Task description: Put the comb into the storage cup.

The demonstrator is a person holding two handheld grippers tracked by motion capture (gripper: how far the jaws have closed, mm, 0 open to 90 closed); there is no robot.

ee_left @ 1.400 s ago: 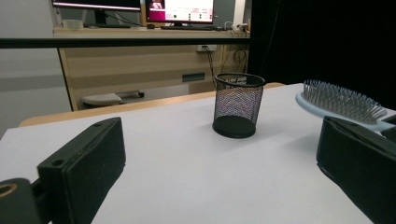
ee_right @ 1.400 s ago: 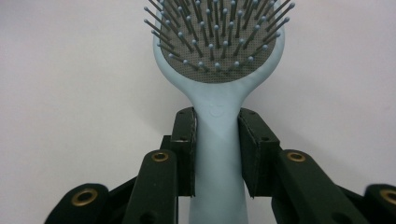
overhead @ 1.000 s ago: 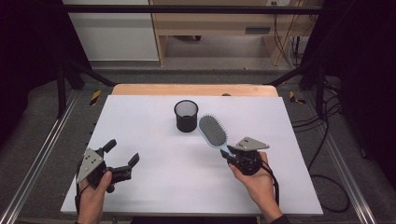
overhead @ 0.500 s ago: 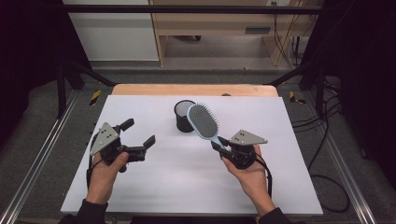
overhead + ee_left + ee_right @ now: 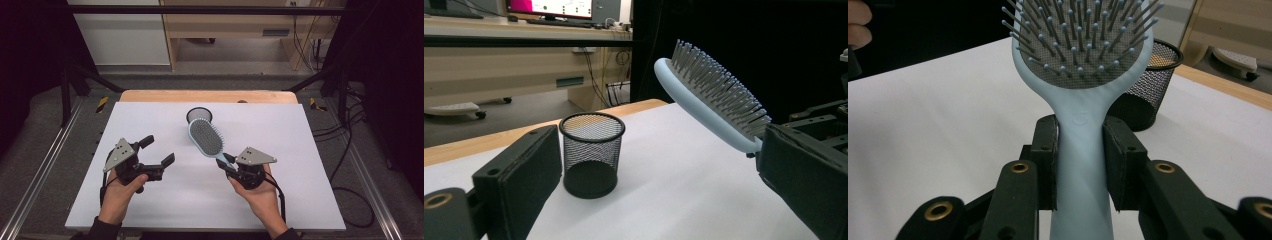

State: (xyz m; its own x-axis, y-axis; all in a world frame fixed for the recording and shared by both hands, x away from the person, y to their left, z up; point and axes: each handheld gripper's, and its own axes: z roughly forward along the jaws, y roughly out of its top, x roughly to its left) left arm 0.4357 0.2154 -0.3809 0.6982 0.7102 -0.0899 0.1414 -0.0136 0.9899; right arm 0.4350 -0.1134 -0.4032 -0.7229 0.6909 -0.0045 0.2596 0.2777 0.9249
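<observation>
Even, soft overhead light brightens the white table [image 5: 300, 150]; surroundings beyond it fall dark. Faint shadows, no glare, background slightly soft.

In the high view the pale blue plastic hairbrush [image 5: 206, 138] overlaps the black wire-mesh cup [image 5: 199, 115], hiding its base. In the right gripper view the brush's head runs off the top edge, its handle the bottom

Left gripper [image 5: 156, 150]: my jaws spread wide — nothing between them.
Right gripper [image 5: 226, 162]: my jaws clamped tight — hand raised.
</observation>
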